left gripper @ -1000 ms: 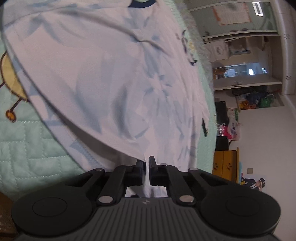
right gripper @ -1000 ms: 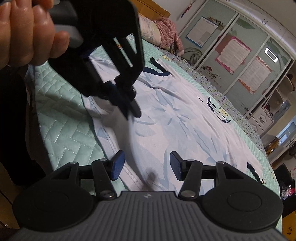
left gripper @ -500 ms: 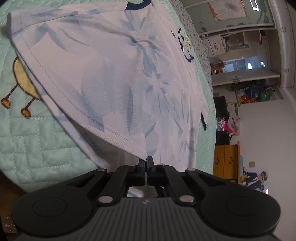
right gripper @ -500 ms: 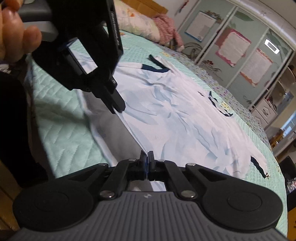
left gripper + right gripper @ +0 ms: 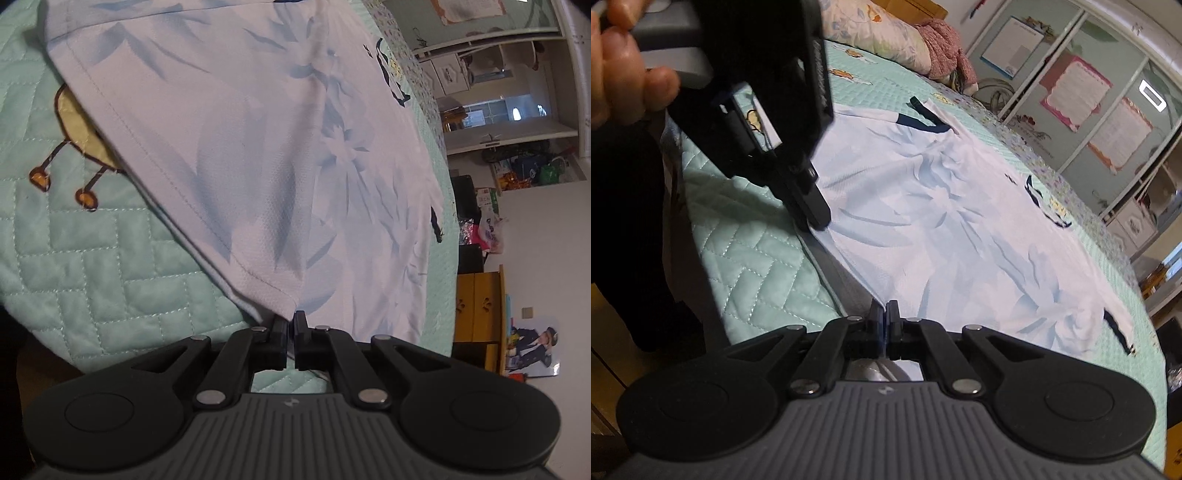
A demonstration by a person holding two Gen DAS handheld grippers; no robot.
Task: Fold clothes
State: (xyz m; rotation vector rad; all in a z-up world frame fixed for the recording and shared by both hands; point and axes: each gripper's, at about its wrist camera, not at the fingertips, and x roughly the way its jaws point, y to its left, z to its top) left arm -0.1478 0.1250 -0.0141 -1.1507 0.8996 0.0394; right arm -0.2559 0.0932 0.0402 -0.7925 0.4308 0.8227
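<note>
Left tongs (image 5: 290, 325): jaws opening slightly, a narrow gap between them, hem corner of the shirt (image 5: 295, 155) still caught between the pads. In the right wrist view these tongs (image 5: 812, 218) reach down from the upper left, gripped by a hand (image 5: 620, 70), tips pinching the shirt's near edge and lifting it off the bed (image 5: 750, 258).

Right tongs (image 5: 884, 325): jaws together, clamped on the shirt (image 5: 942, 229) hem, cloth passing between the pads and showing again in the window behind them. Hem runs taut from these tongs up-left to the left tongs; a grey shadowed underside shows beneath that raised edge.

Shirt: white with pale blue leaf print, dark navy collar (image 5: 923, 123) and cuff trim. Spread flat ahead of both tongs, collar at the far end, one sleeve out to the right.

Bed: mint quilted cover, stitched in blocks; a yellow cartoon motif (image 5: 77, 122) left of the left tongs, partly under the shirt.

Pillow (image 5: 882, 33): floral, far beyond the left tongs, at the head of the bed, a pink garment (image 5: 942, 44) beside it.

Wardrobe (image 5: 1089, 92): far right of the right tongs, papers stuck to its doors.
</note>
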